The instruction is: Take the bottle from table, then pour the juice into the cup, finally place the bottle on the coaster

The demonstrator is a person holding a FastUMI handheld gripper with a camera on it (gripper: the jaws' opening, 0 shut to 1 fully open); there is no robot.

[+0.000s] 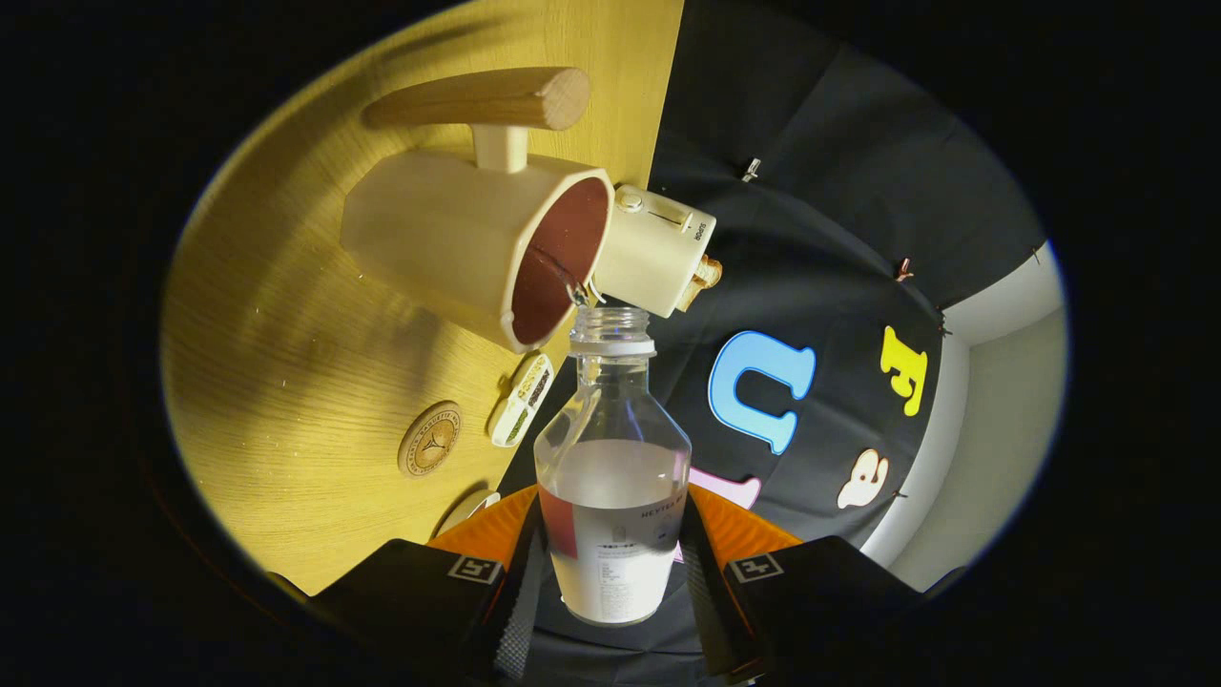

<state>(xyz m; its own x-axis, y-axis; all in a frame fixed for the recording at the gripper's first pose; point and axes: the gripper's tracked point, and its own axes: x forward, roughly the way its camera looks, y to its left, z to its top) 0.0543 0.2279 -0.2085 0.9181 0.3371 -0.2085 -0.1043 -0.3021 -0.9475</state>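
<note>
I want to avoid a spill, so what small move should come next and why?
Probably tip the bottle a little further toward the cup: the tongs grip it, its open neck sits just at the cup's rim, and the liquid hasn't reached the neck.

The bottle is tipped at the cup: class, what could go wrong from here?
1. The bottle mouth sits at the cup rim, not clearly over the opening, so juice may spill onto the table.
2. The gripper clamps the smooth bottle low, so it might slip.

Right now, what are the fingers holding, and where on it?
The bottle, clamped between both fingers at its lower body, around the labelled part, with its open neck at the cup rim.
</note>
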